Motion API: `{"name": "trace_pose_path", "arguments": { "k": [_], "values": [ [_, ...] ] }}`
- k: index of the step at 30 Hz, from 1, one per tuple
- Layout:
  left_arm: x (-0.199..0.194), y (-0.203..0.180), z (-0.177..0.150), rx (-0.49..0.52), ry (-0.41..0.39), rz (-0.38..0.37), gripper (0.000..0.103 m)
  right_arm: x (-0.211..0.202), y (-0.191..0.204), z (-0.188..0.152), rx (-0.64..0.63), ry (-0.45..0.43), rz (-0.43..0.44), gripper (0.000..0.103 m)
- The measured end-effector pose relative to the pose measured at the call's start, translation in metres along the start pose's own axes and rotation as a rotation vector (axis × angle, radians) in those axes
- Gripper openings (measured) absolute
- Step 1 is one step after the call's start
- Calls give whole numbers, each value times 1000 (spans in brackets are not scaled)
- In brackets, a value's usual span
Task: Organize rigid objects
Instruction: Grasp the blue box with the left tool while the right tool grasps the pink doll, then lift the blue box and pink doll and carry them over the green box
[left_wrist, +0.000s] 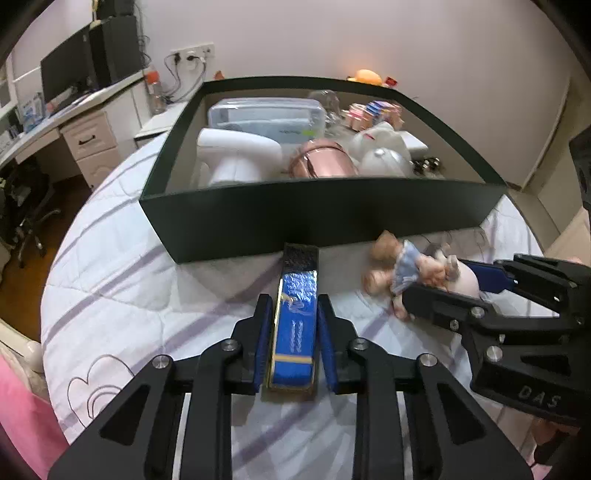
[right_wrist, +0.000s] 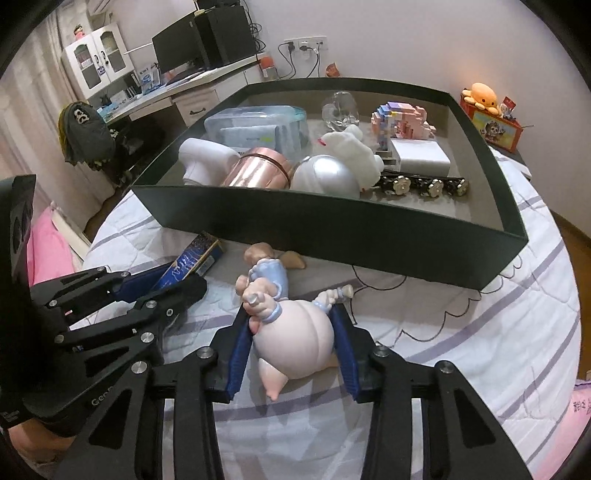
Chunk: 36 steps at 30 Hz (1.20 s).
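I am pinching the blue box in my left tongs, lying on the bed just before the near wall of the dark tray; it is glossy and slim, so it could be slipping out as I lift; my right tongs are squeezing the doll by its rounded pale skirt, which could be squirting free or snagging the tray wall.
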<state>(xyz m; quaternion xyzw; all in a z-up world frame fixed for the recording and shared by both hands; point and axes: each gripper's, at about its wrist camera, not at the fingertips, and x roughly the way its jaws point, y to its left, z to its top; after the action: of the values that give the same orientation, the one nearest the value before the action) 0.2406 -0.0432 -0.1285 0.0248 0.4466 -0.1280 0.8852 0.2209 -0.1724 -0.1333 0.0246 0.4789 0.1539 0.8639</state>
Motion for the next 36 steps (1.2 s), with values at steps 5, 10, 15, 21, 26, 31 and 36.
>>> {"name": "trace_pose_path", "arguments": {
  "k": [5, 10, 15, 21, 26, 31, 36],
  "values": [
    [4, 0, 4, -34, -6, 15, 26, 10, -4, 6, -8, 18, 18, 52],
    [1, 4, -1, -76, -9, -1, 20, 9, 4, 2, -46, 9, -4, 48],
    [-5, 7, -5, -103, -8, -10, 20, 2, 3, -4, -27, 1, 5, 46],
    [-16, 7, -10, -116, -6, -17, 20, -11, -4, -14, 8, -4, 16, 46],
    [-35, 10, -14, -128, -26, -15, 20, -22, -9, -17, 20, -13, 25, 46],
    [-59, 11, -13, -126, -59, -15, 20, -40, -8, -19, 25, -46, 36, 46],
    [-84, 5, 1, -110, -117, -14, 20, -62, -4, -11, 23, -97, 48, 46]
  ]
}}
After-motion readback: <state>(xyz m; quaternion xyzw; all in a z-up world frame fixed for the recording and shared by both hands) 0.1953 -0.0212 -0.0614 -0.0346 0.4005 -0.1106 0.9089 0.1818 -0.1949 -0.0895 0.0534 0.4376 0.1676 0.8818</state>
